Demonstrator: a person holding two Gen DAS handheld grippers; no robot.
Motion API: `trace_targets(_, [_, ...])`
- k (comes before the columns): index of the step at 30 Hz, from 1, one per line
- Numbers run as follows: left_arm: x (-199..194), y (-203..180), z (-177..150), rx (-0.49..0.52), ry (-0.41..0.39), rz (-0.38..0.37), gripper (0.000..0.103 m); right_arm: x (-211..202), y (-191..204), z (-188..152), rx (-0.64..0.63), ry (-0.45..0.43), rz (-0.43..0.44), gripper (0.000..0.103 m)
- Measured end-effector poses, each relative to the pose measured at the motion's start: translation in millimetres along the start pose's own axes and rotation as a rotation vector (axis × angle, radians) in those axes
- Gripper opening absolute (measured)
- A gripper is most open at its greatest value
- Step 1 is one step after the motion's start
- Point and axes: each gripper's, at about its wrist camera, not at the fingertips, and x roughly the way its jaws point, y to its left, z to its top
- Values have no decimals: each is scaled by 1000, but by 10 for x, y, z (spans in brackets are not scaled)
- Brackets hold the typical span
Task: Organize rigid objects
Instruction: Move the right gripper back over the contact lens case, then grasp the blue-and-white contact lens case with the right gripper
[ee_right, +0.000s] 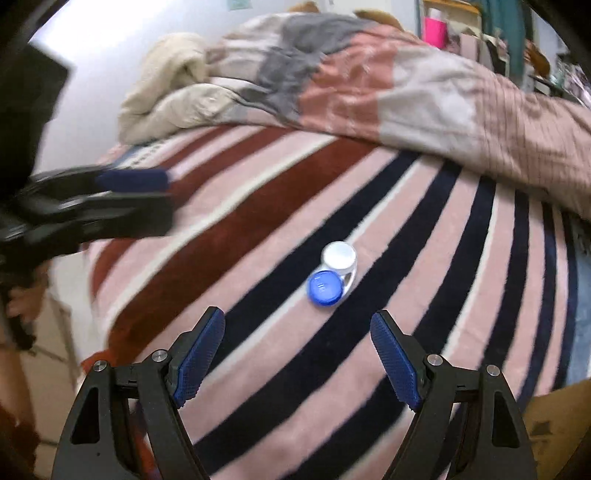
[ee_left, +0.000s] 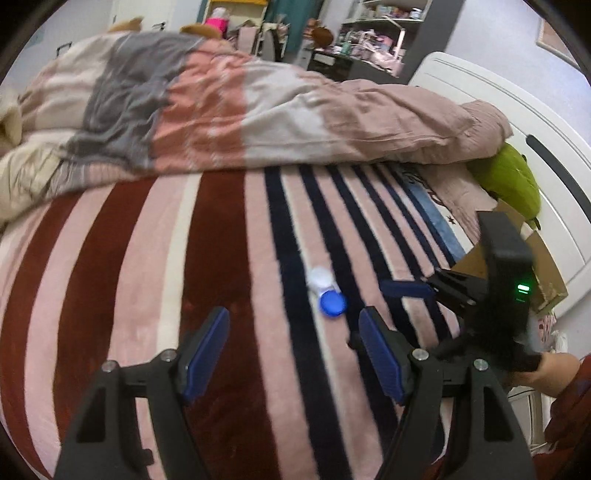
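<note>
A small contact lens case (ee_left: 327,291) (ee_right: 333,274) with one white cap and one blue cap lies on the striped blanket (ee_left: 166,258) (ee_right: 424,258) of a bed. My left gripper (ee_left: 293,321) hovers open just short of the case, nothing between its blue pads. My right gripper (ee_right: 297,325) is open too, with the case a little ahead of its fingertips and nothing between them. Each gripper shows in the other's view: the right one (ee_left: 417,295) at the right, the left one (ee_right: 147,195) blurred at the left.
A rumpled pink, grey and cream duvet (ee_left: 221,107) (ee_right: 369,81) is heaped across the far half of the bed. A green plush (ee_left: 513,181), a cardboard box (ee_left: 535,266) and a white headboard (ee_left: 517,129) stand at the right. Cluttered shelves (ee_left: 369,29) fill the back.
</note>
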Motion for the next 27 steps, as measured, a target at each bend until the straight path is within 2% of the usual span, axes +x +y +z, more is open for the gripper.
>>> trace_targets(3, [62,88,-30,-22,4,-11,70,271,-87,16,7,0,-37,76])
trace_targets(4, [89,113,-43,-28,7,-12,70,358,-120,24,13,5,-45,68])
trace_targets(6, [111,122,-48,-33,11,-12,70,475,-186,28,27,19,-52,59])
trace_targets(8, [134,122,-57,-39,14,-15,70,530,-194,54,26,4,-68,56])
trace_targets(9, [141,115,-59,-39,16,-17,70,530,-191,56,19,-7,-79,50])
trace_targets(10, [146,108,-55,-38,18,-16,70,531,-187,63,10,-12,-87,39])
trace_targets(11, [149,96,-50,-36,19,-13,70,534,-181,68,-1,-10,-96,32])
trace_targets(15, [128,9,-9,-32,18,-22,70,454,-165,62,-20,-13,-84,30])
trace_targets(18, [93,-140,52,-9,12,-42,70,236,-119,47,-50,-46,-60,29])
trace_targets(21, [33,-361,138,18,-3,-80,70,-114,-65,32,-68,-84,-3,28])
trace_targets(27, [-121,-886,339,80,-42,-178,68,-839,-17,-32,-102,-187,46,28])
